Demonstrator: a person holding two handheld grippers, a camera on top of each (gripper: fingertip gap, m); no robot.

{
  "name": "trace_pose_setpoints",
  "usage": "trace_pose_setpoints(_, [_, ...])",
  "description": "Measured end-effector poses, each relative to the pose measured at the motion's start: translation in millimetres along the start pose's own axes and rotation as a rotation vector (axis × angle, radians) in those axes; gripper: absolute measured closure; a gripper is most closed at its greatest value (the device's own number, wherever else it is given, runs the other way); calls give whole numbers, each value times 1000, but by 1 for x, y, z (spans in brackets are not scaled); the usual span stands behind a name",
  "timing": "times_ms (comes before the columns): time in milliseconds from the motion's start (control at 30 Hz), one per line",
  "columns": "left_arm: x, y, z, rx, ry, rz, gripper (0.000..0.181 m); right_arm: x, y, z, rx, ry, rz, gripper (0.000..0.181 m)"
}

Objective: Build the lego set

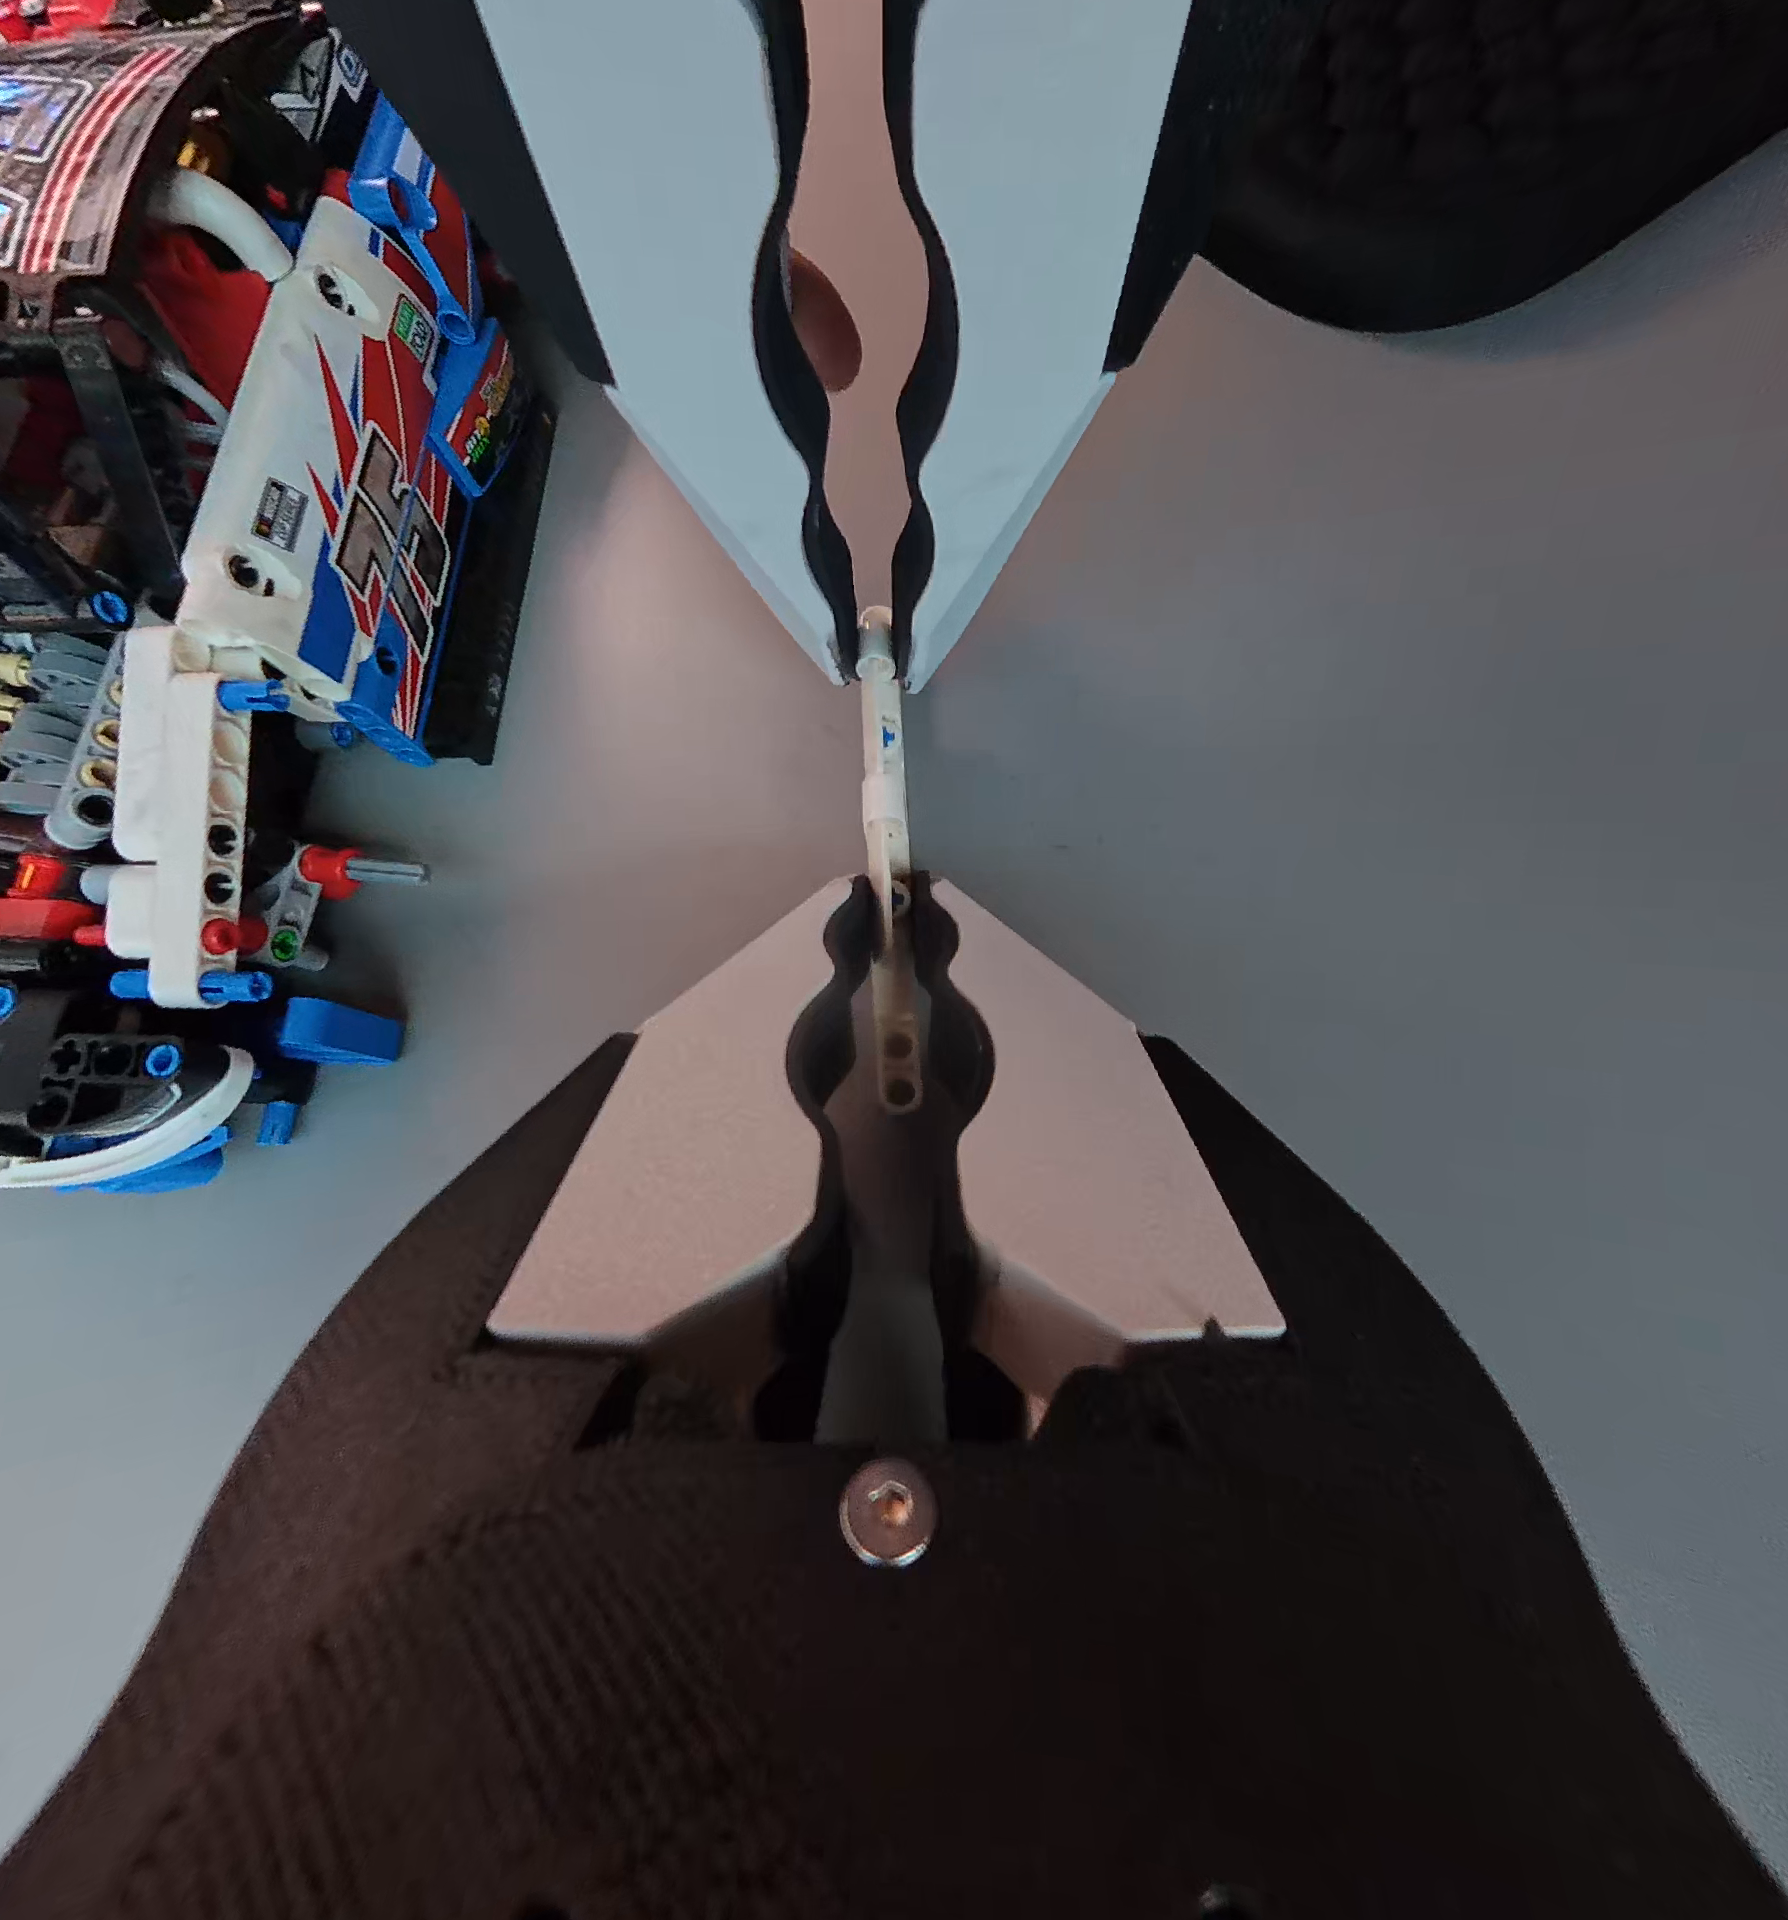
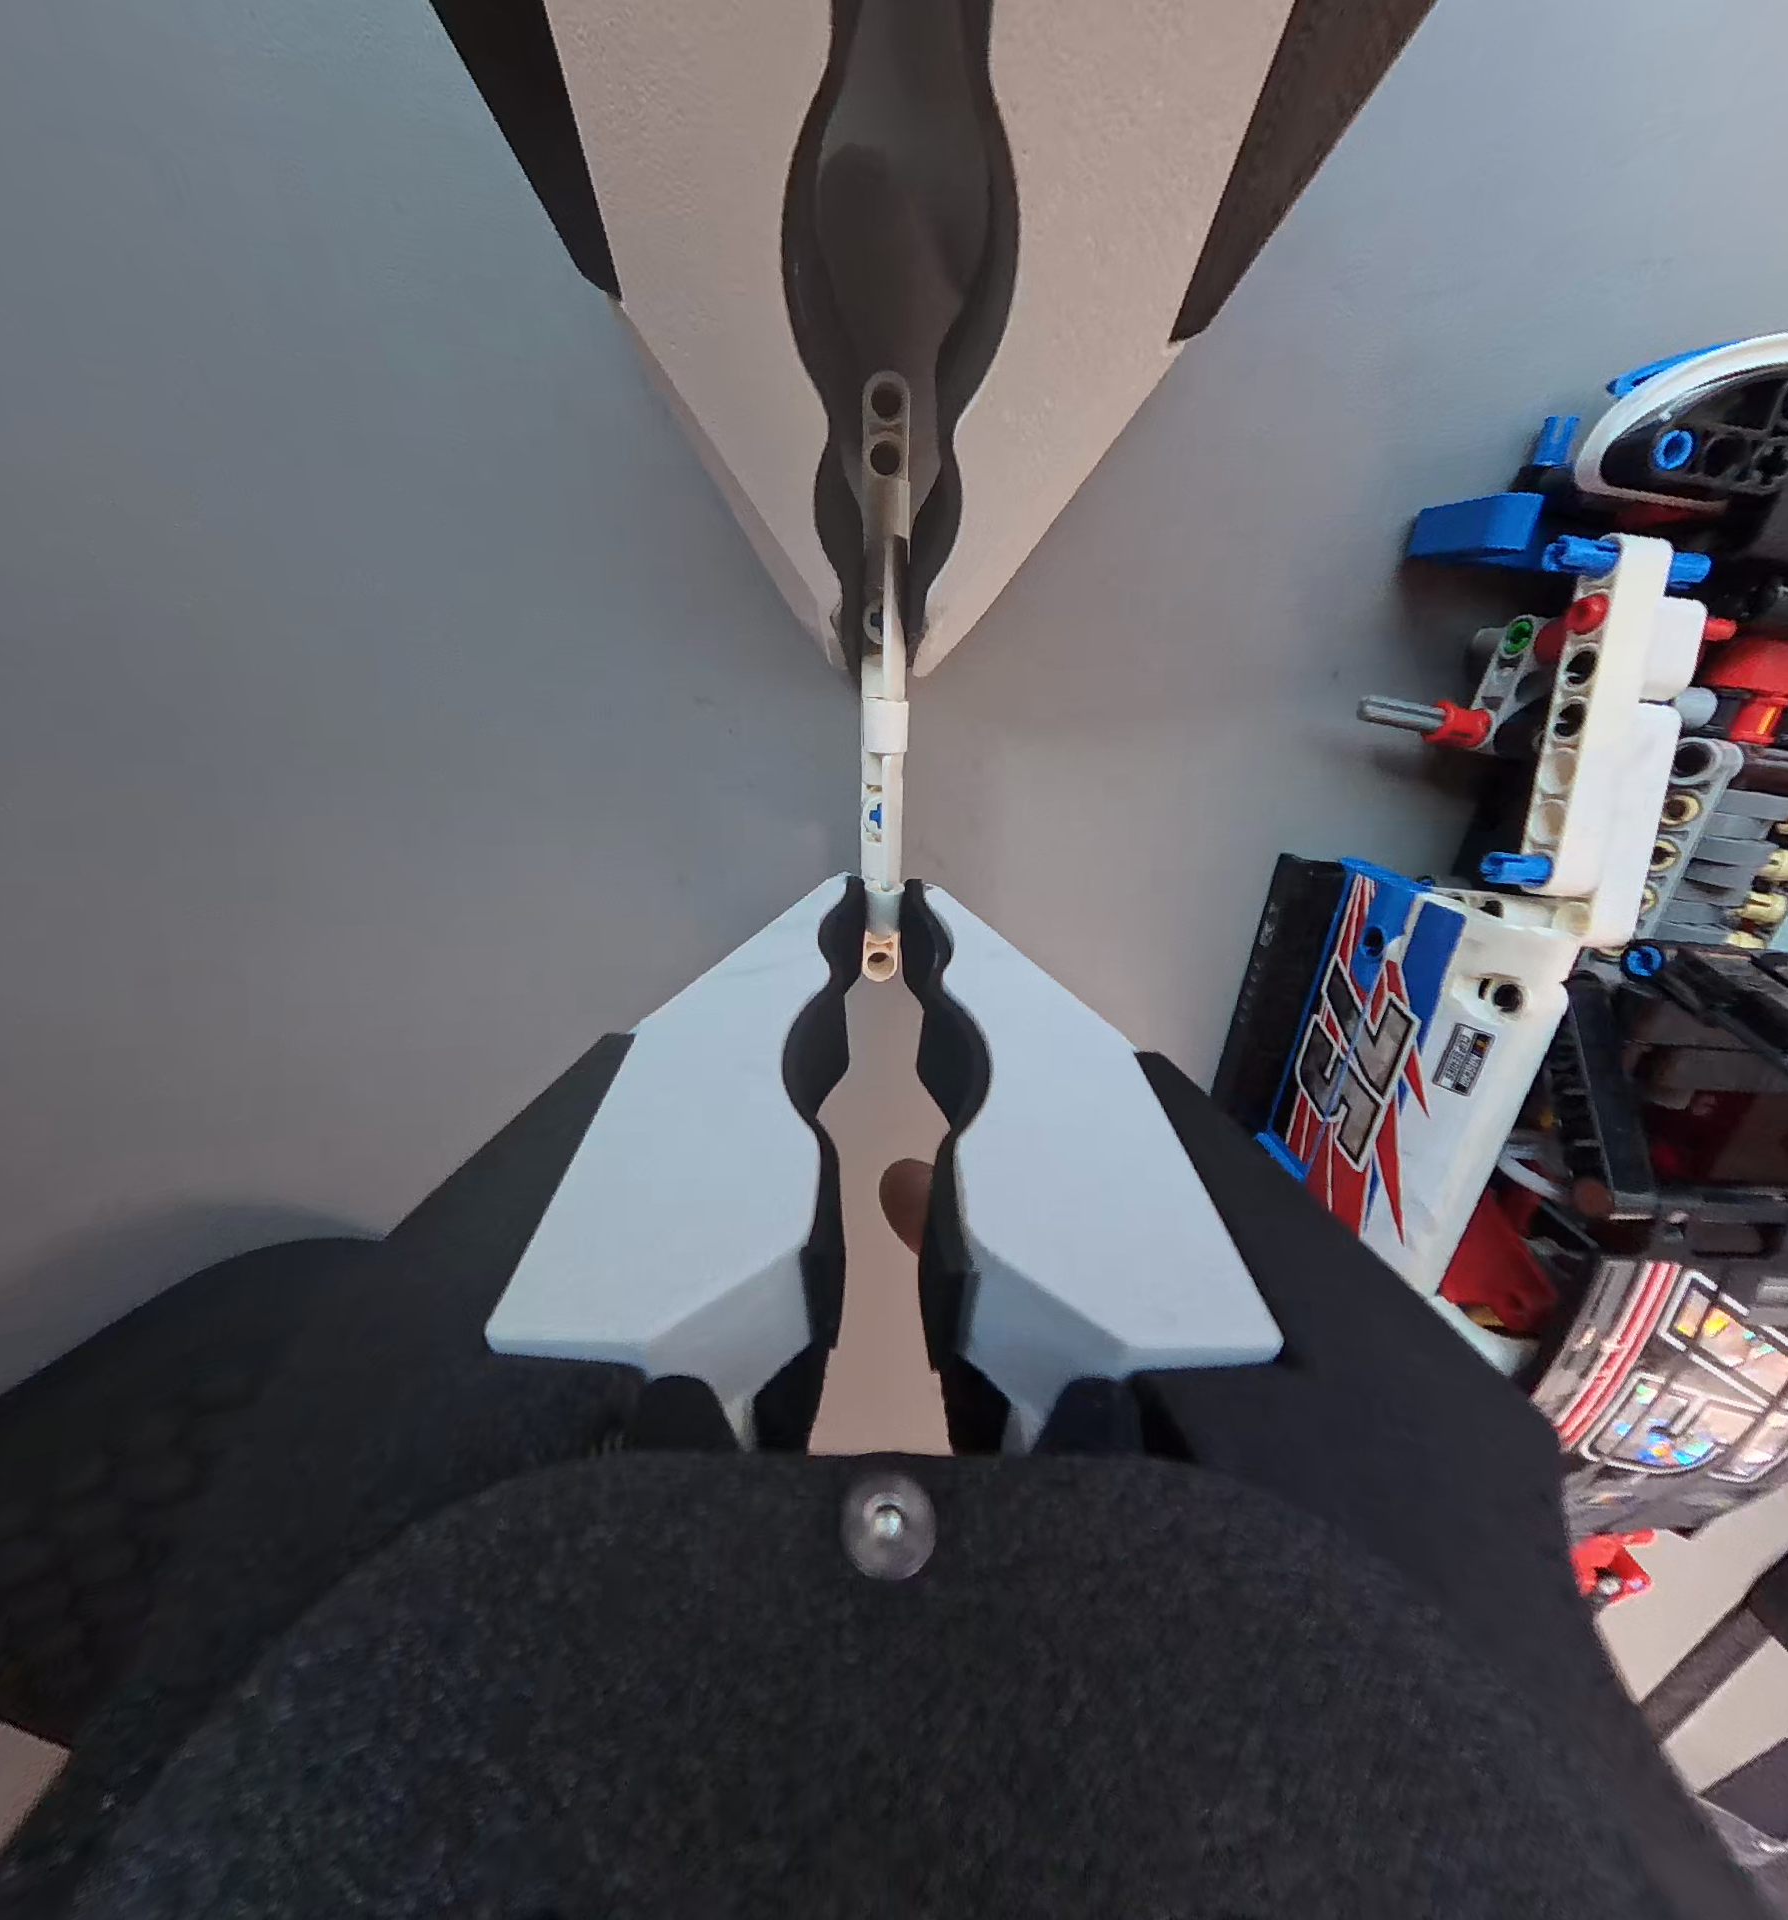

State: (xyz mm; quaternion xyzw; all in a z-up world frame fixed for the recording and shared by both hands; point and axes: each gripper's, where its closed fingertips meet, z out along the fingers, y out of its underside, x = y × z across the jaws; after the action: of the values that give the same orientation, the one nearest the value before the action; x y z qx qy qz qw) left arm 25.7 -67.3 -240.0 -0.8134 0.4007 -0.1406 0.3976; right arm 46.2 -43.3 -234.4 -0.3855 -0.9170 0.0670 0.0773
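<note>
Facing tip to tip, the left hand-held gripper [image 1: 885, 894] and right hand-held gripper [image 2: 879, 899] each clamp an end of a thin white lego piece [image 1: 885, 769] above the grey counter [image 1: 1389, 831], with the lego car [image 1: 246, 623] off to the side.

My right claw [image 2: 882, 914] is pinched on the near end of a thin white lego assembly [image 2: 882, 769], gripping a small tan connector [image 2: 881, 954]. The left claw [image 2: 885, 634] faces mine from the top and clamps the far end, where a grey beam [image 2: 886, 442] shows between its fingers. To the right, a partly built lego car [image 2: 1555, 935] lies on the grey surface [image 2: 298, 675].
</note>
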Motion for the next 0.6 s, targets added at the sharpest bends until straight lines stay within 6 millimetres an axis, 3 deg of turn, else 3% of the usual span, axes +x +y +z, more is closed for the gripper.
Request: trace_pose_setpoints(600, [1, 0, 0, -4, -8, 24, 176, -2, -2, 7, 0, -20, -49, 176])
